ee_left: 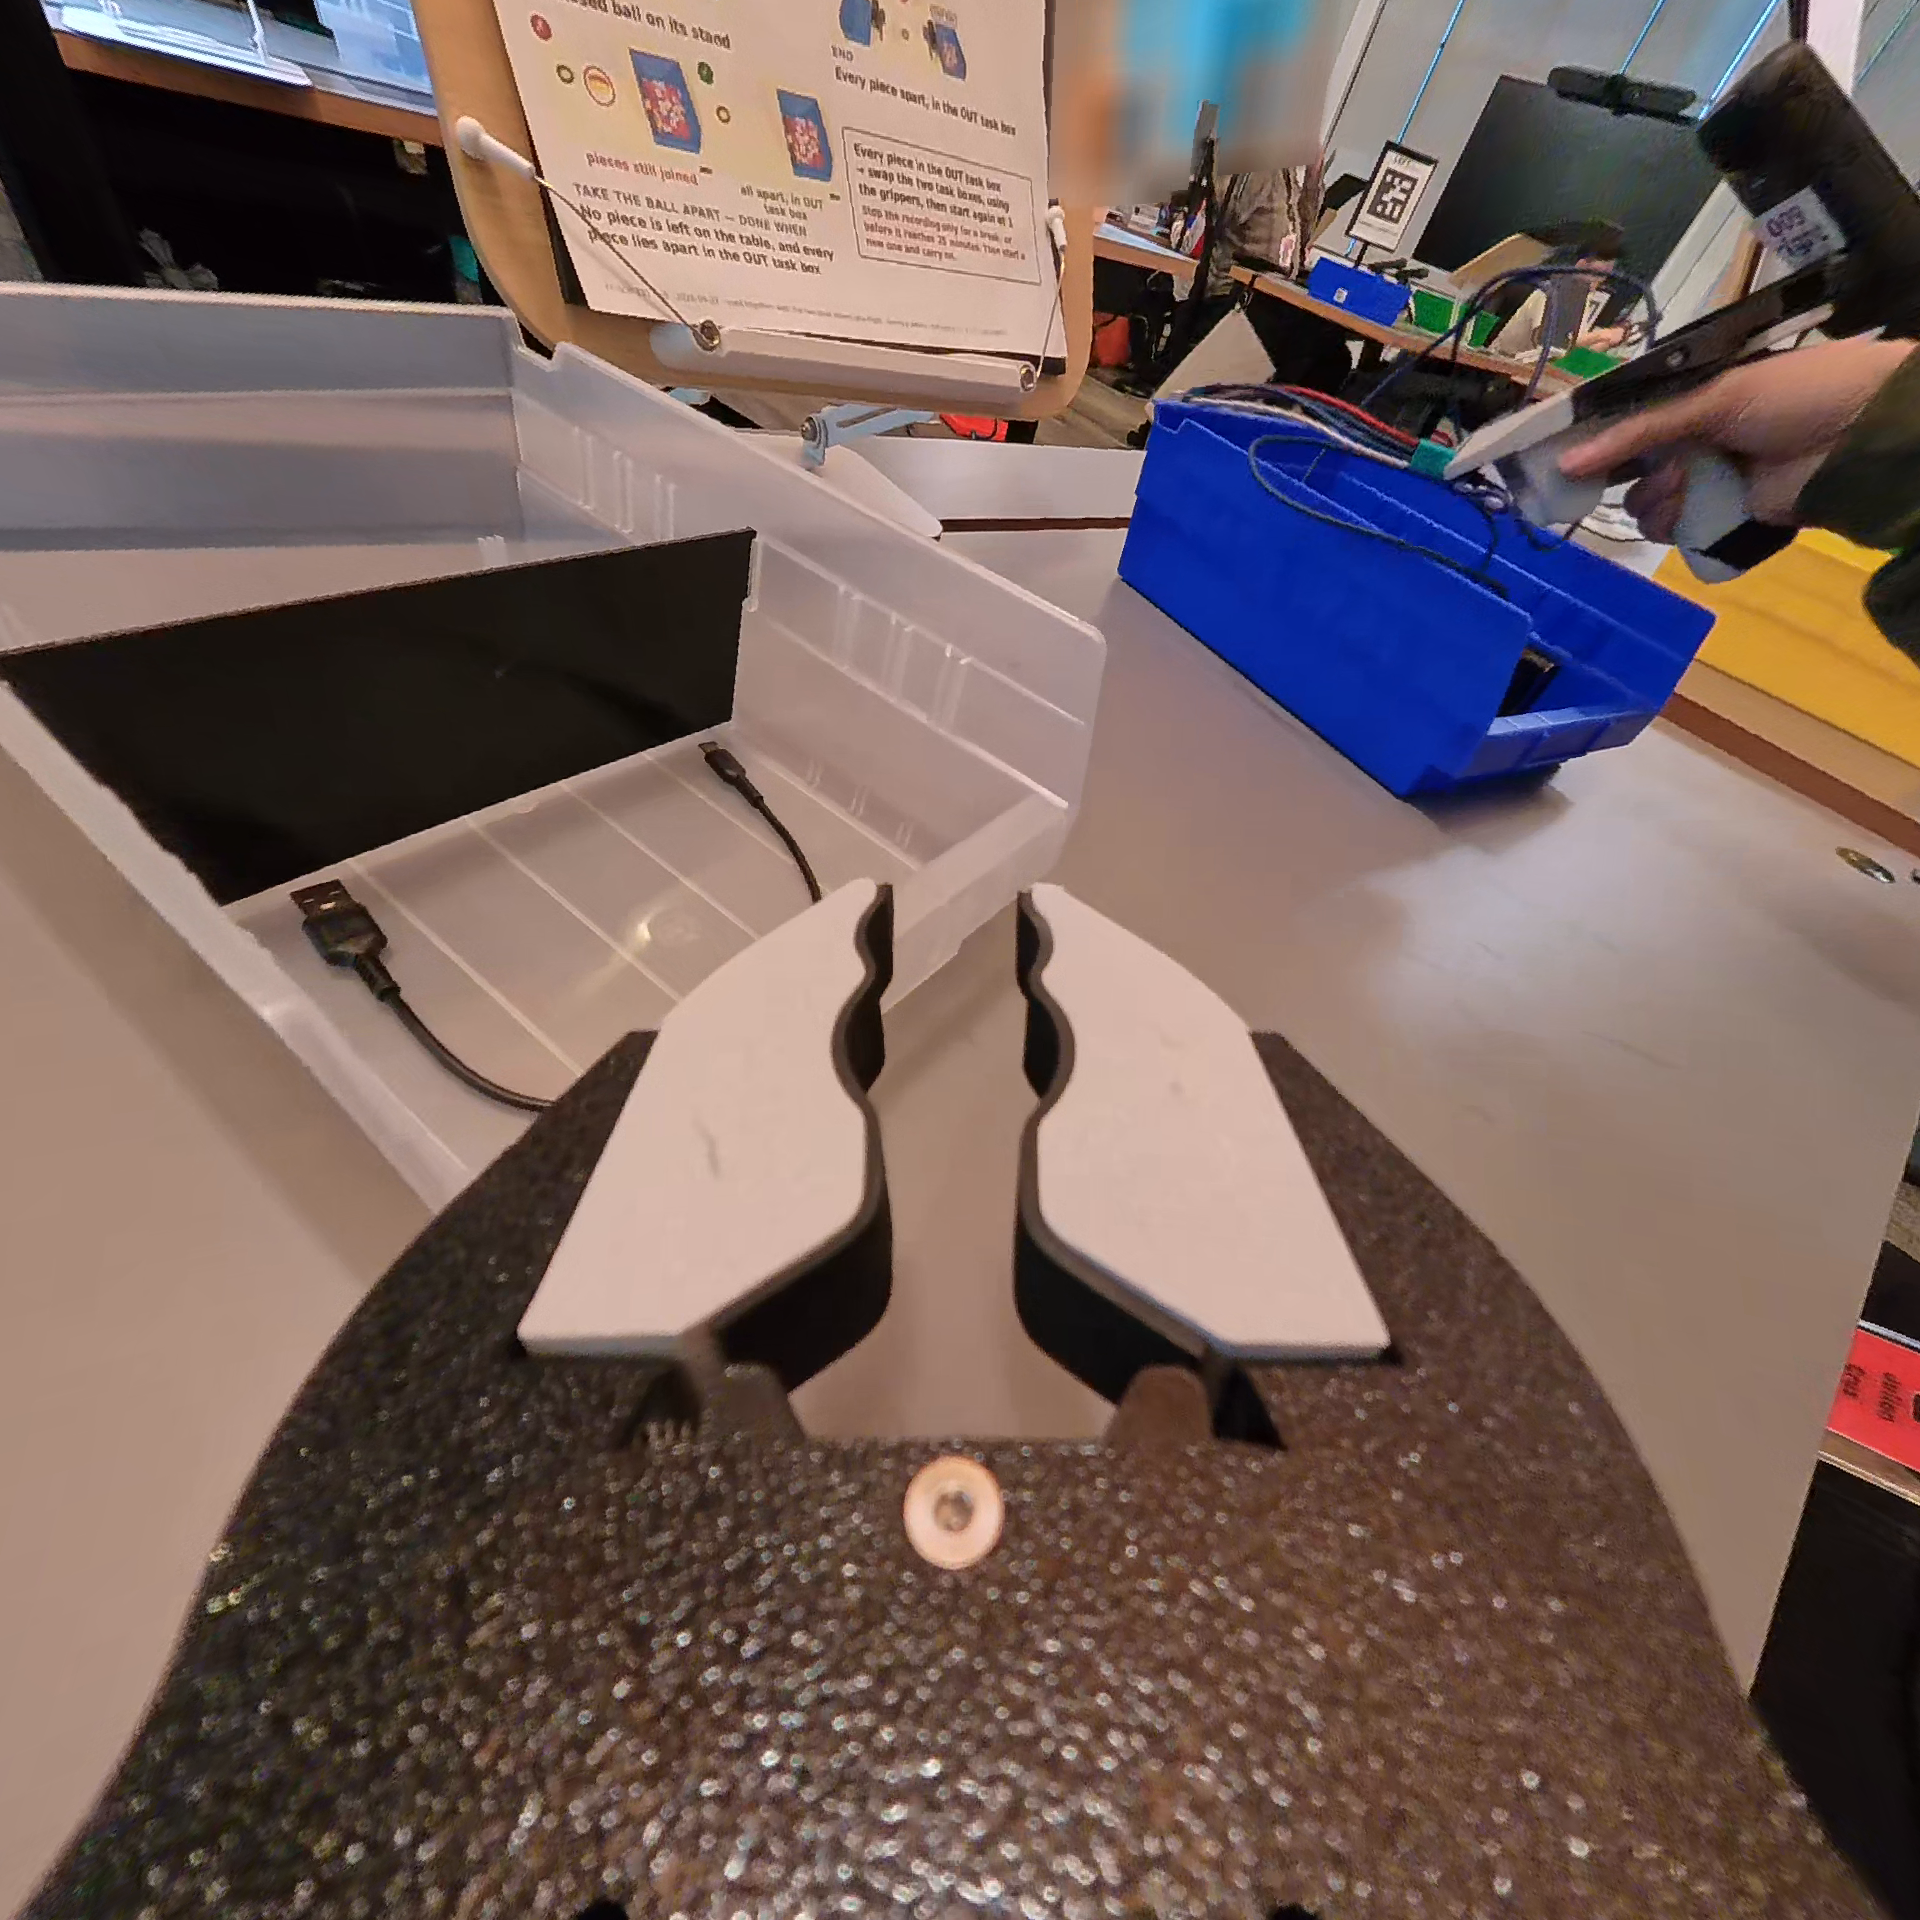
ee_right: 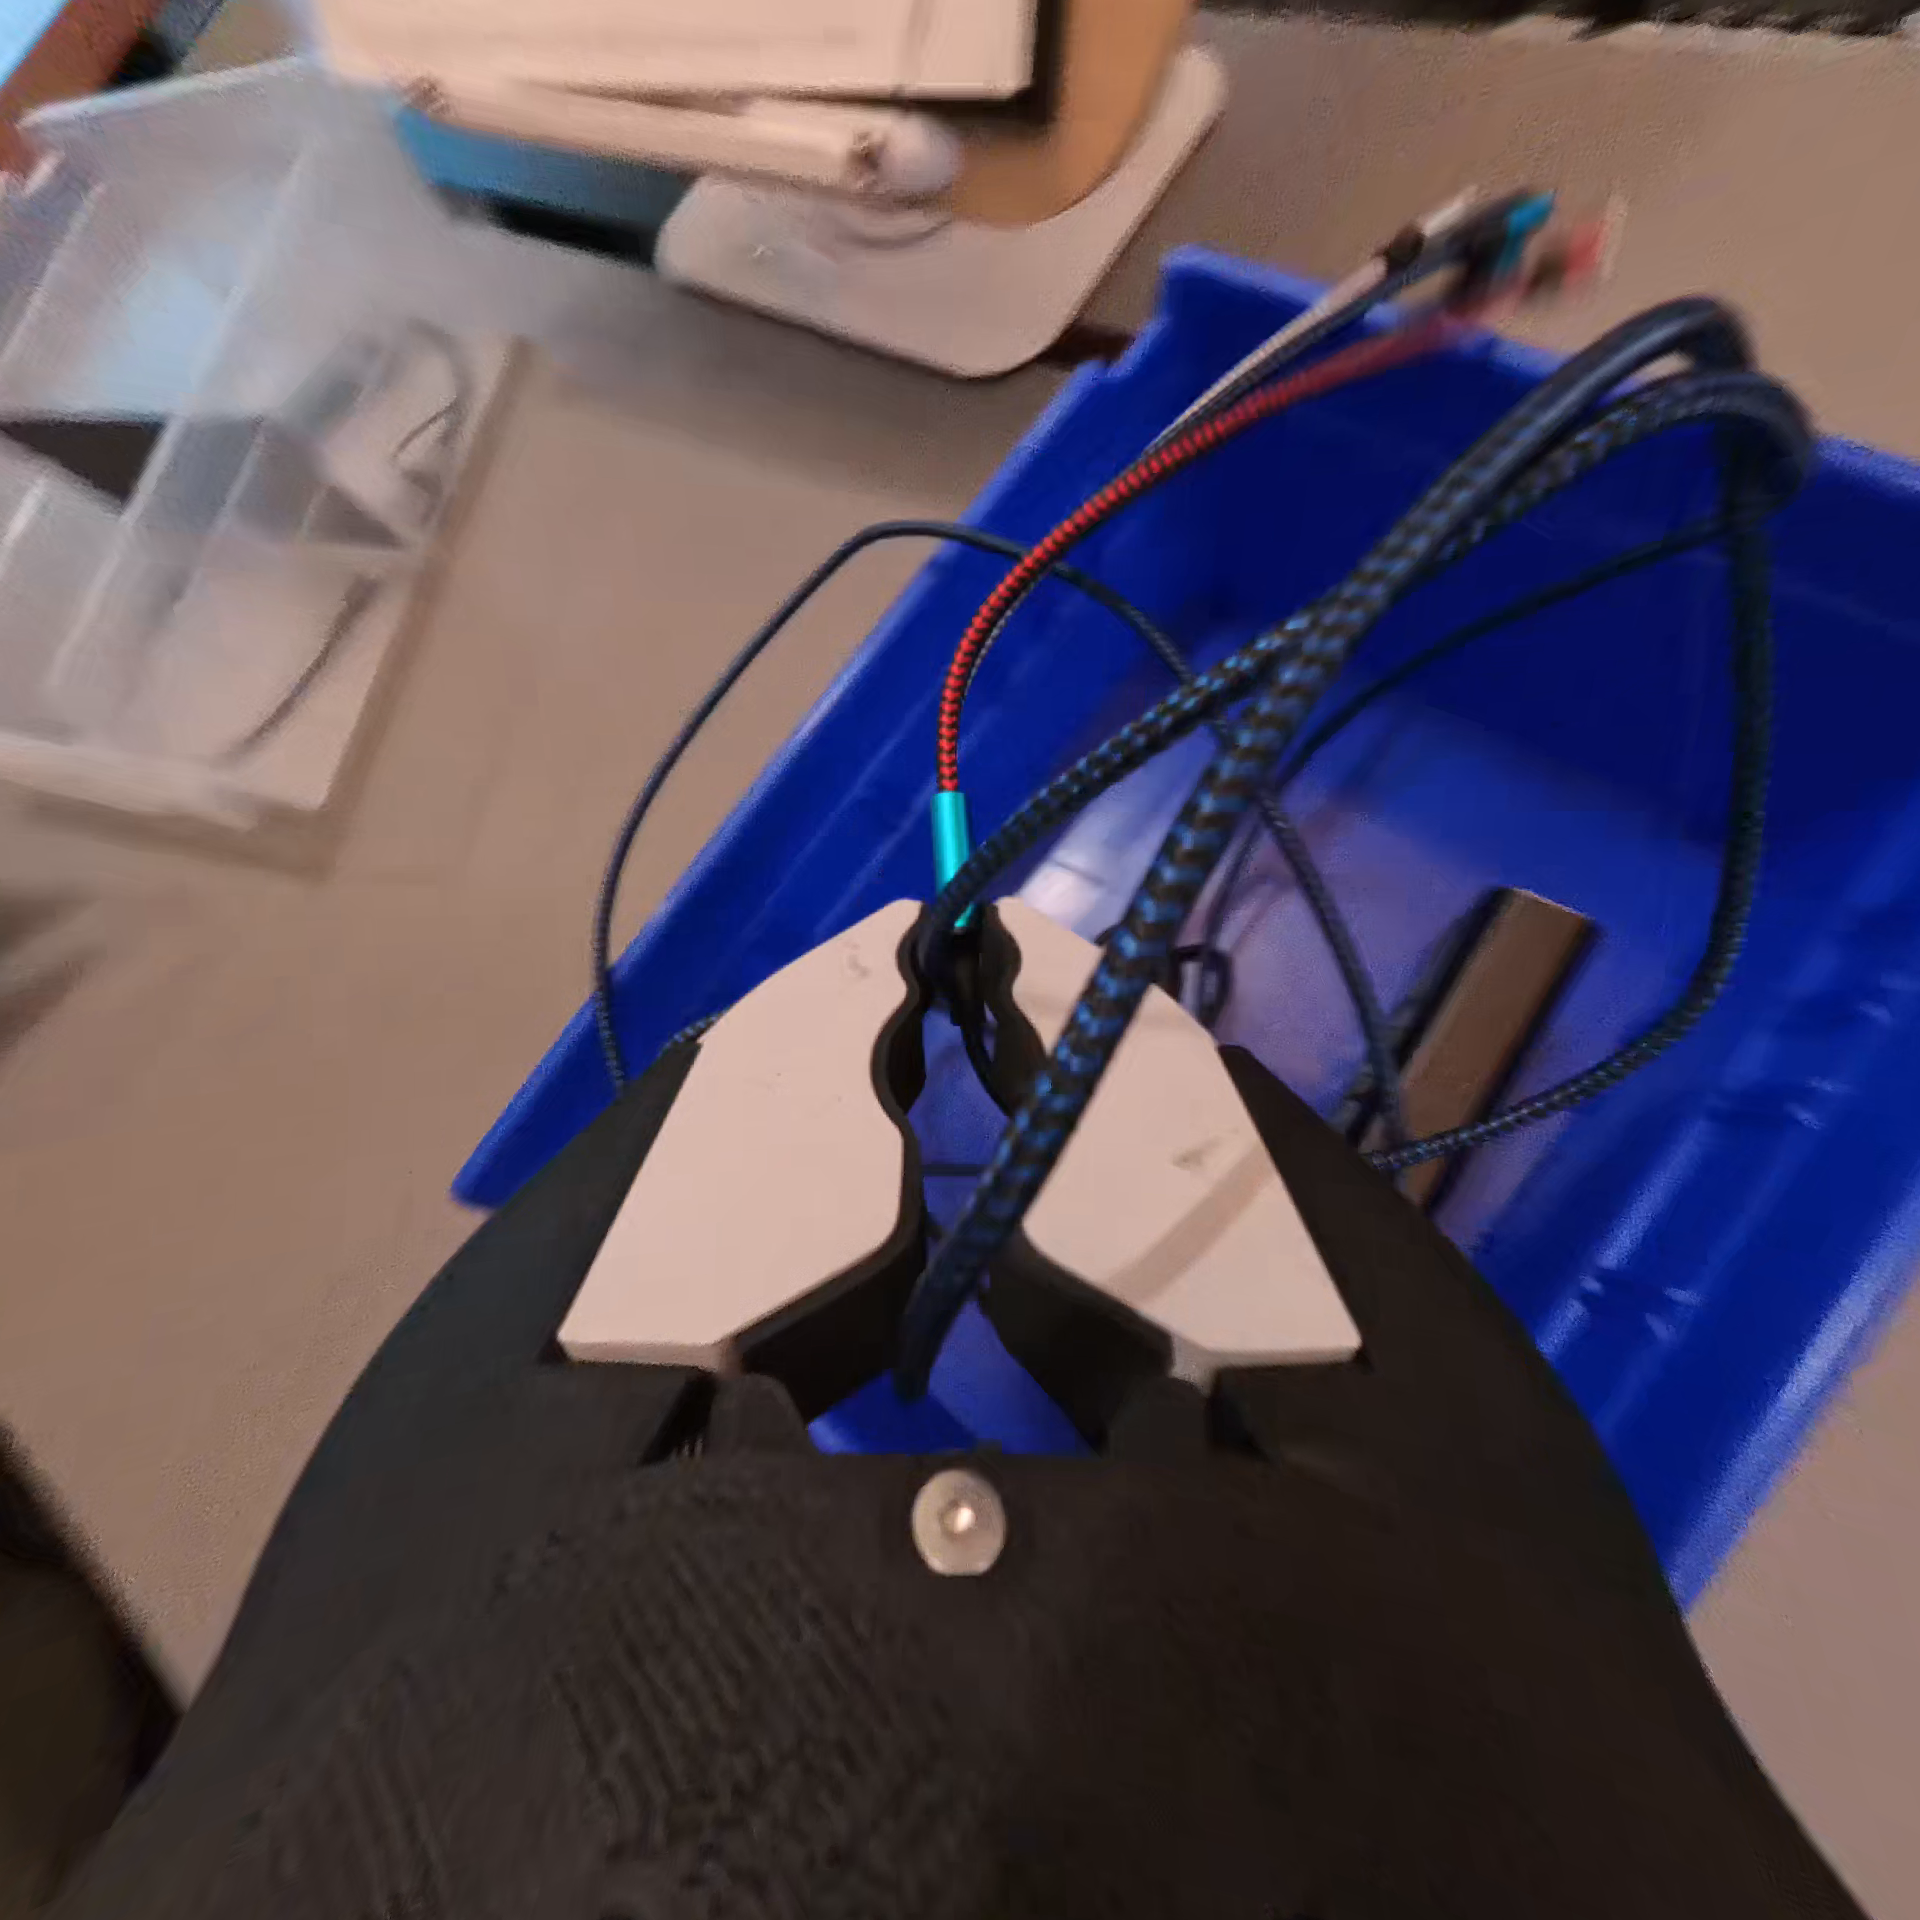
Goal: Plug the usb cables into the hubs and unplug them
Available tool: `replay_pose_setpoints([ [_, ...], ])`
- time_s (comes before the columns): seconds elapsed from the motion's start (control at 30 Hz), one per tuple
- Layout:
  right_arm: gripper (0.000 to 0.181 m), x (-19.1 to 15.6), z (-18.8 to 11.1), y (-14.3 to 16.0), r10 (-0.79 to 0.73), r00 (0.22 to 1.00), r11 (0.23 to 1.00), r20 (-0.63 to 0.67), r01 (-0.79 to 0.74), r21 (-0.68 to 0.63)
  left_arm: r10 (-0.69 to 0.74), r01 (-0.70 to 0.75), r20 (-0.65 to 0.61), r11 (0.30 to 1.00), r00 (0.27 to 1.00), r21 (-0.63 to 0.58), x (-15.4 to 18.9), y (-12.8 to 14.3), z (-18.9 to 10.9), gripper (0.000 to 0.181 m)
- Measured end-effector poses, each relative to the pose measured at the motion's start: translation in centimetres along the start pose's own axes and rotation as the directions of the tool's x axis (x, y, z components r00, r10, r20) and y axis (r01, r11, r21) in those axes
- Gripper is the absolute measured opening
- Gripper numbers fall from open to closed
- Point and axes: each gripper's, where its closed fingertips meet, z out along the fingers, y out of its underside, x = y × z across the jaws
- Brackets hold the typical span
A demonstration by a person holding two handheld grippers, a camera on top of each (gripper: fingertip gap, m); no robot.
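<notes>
My left gripper (ee_left: pixel 954 902) is open and empty, just in front of a clear plastic box (ee_left: pixel 997 821). A black usb cable (ee_left: pixel 353 951) lies in that box, one plug at the left and one (ee_left: pixel 724 766) at the back. My right gripper (ee_right: pixel 956 930) is shut on a bundle of braided usb cables (ee_right: pixel 1195 748), blue-black and red-black (ee_right: pixel 1023 571), and holds them above a blue bin (ee_right: pixel 831 790). A dark hub (ee_right: pixel 1486 1029) lies on the bin's floor. The right gripper (ee_left: pixel 1455 464) also shows in the left wrist view, over the blue bin (ee_left: pixel 1340 613).
A grey table (ee_left: pixel 1403 1039) carries both boxes. A black divider (ee_left: pixel 395 686) stands in the clear box. An instruction sheet on a wooden stand (ee_left: pixel 790 177) rises behind. A person's hand (ee_left: pixel 1745 426) holds the right gripper. Other desks lie far back. Across from one pair of fingers to the other is roughly 45 cm.
</notes>
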Motion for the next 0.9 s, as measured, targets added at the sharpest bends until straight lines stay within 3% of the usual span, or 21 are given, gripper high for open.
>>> replay_pose_setpoints([
  [0.1,0.007,2.4,-1.4,-1.7,0.163,0.986,0.967,-0.041,-0.152,0.203,0.008,-0.008,-0.001,1.0,1.0,-0.007,0.1,0.1,0.1,0.021],
  [0.13,0.007,3.5,-1.4,-1.0,0.151,0.983,0.973,-0.108,-0.129,0.19,0.008,-0.008,-0.002,1.0,1.0,-0.006,0.1,0.1,0.1,0.021],
  [0.17,0.007,3.5,-0.9,0.3,0.093,0.988,0.989,-0.124,-0.078,0.125,0.006,-0.006,-0.006,1.0,1.0,-0.006,0.1,0.1,0.1,0.021],
  [0.23,0.007,1.1,0.6,2.8,-0.006,1.0,1.0,-0.011,0.006,0.0,0.002,-0.002,-0.013,1.0,1.0,-0.004,0.2,0.1,0.2,0.021],
  [0.3,0.008,0.3,1.6,4.3,-0.153,0.987,0.986,-0.051,0.149,-0.08,0.0,0.0,-0.016,1.0,1.0,-0.007,0.3,0.2,0.4,0.021],
  [0.37,0.009,-0.5,2.3,5.3,-0.315,0.947,0.937,-0.066,0.299,-0.181,-0.002,0.002,-0.021,1.0,1.0,-0.015,0.4,0.3,0.6,0.021],
  [0.43,0.009,-1.0,2.4,5.0,-0.512,0.852,0.845,-0.111,0.476,-0.244,0.004,-0.004,-0.028,1.0,1.0,-0.028,0.7,0.5,0.7,0.021],
  [0.47,0.009,-0.5,2.0,3.4,-0.569,0.785,0.821,-0.245,0.526,-0.223,0.012,-0.013,-0.027,0.999,1.0,-0.03,0.8,0.5,0.8,0.022],
  [0.5,0.008,-1.0,1.4,1.6,-0.542,0.776,0.838,-0.322,0.53,-0.132,0.022,-0.022,-0.023,0.999,0.999,-0.031,0.8,0.5,0.8,0.021],
  [0.57,0.008,-2.5,0.1,-1.2,-0.443,0.822,0.866,-0.357,0.495,0.065,0.036,-0.036,-0.021,0.999,0.999,-0.033,0.9,0.5,0.7,0.022],
  [0.63,0.007,-3.1,-1.8,-3.1,-0.442,0.788,0.826,-0.428,0.544,0.149,0.033,-0.034,-0.02,0.999,0.999,-0.033,0.8,0.5,0.7,0.021],
  [0.7,0.007,-3.8,-1.9,-1.8,-0.463,0.808,0.848,-0.363,0.523,0.081,0.024,-0.025,-0.024,0.999,0.999,-0.031,0.8,0.5,0.7,0.021],
  [0.83,0.007,-5.3,0.2,5.1,-0.418,0.903,0.901,-0.099,0.397,-0.177,0.018,-0.019,-0.027,0.999,0.999,-0.035,0.8,0.6,0.9,0.021],
  [0.9,0.008,-5.0,0.8,8.1,-0.373,0.926,0.889,-0.064,0.337,-0.311,0.019,-0.021,-0.03,0.999,0.999,-0.036,0.9,0.6,0.9,0.021],
])
